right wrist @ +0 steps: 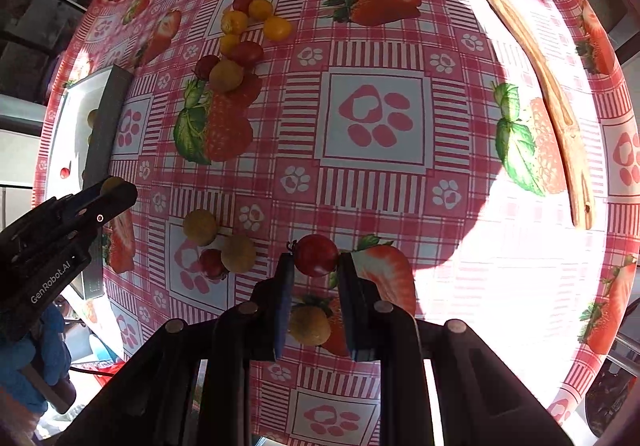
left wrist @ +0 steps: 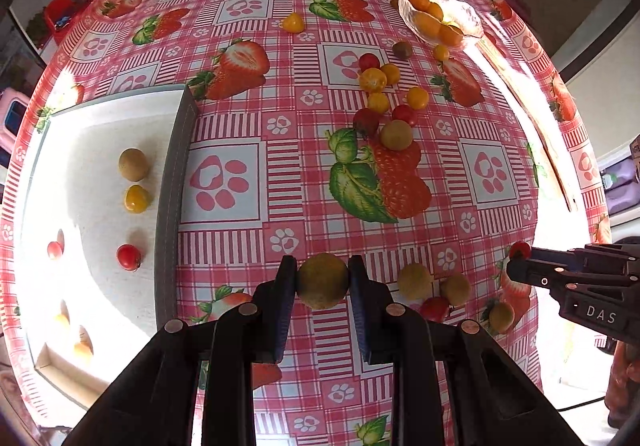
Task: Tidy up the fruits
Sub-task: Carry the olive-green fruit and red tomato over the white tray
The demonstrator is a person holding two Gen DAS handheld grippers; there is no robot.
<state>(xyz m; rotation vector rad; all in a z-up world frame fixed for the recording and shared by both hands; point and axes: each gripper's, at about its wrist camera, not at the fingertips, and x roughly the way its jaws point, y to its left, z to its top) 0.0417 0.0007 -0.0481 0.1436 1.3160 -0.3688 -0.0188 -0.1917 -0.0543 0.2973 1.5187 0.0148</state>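
My left gripper (left wrist: 322, 278) is shut on a yellow-green round fruit (left wrist: 322, 286), held above the tablecloth just right of the white tray (left wrist: 100, 118). The tray holds several small fruits, among them a red tomato (left wrist: 129, 257) and a yellow one (left wrist: 136, 199). My right gripper (right wrist: 316, 266) is shut on a red cherry tomato (right wrist: 316, 255); it also shows in the left wrist view (left wrist: 520, 250). The left gripper shows at the left of the right wrist view (right wrist: 114, 190). Loose fruits (left wrist: 384, 98) lie in a cluster mid-table, and a few more (right wrist: 224, 246) lie near the grippers.
A glass bowl (left wrist: 468, 12) with orange fruits stands at the far right of the table. A wooden stick (right wrist: 560, 118) lies along the right edge. A single yellow fruit (left wrist: 293, 23) lies far off. The tablecloth is pink with strawberry prints.
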